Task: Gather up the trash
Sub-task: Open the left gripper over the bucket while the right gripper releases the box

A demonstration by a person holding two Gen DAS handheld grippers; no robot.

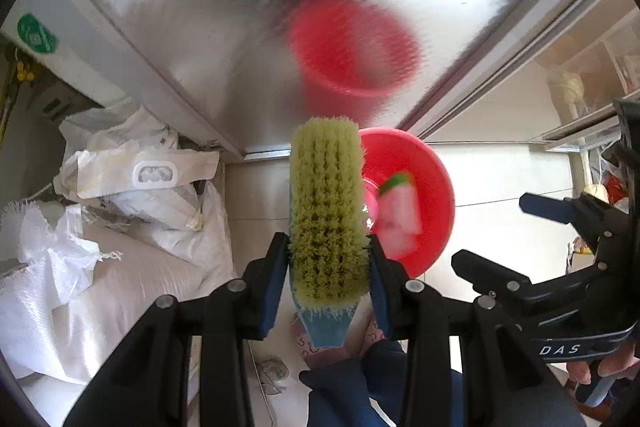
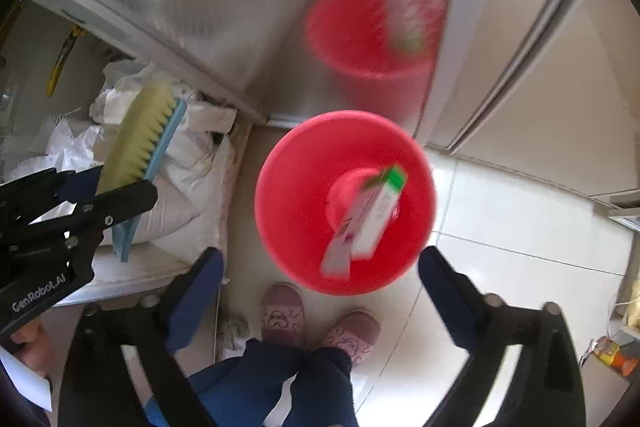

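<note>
Now, left hand-held gripper (image 1: 329,259) clamping brush (image 1: 328,203) lengthwise, right hand-held gripper (image 2: 320,267) agape, carton (image 2: 370,217) slanting inside red bucket (image 2: 292,187).

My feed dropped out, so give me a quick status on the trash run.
Left gripper clamped on scrub brush. Right gripper wide open, empty. White carton in red bucket below. Nothing blocking the bucket.
</note>
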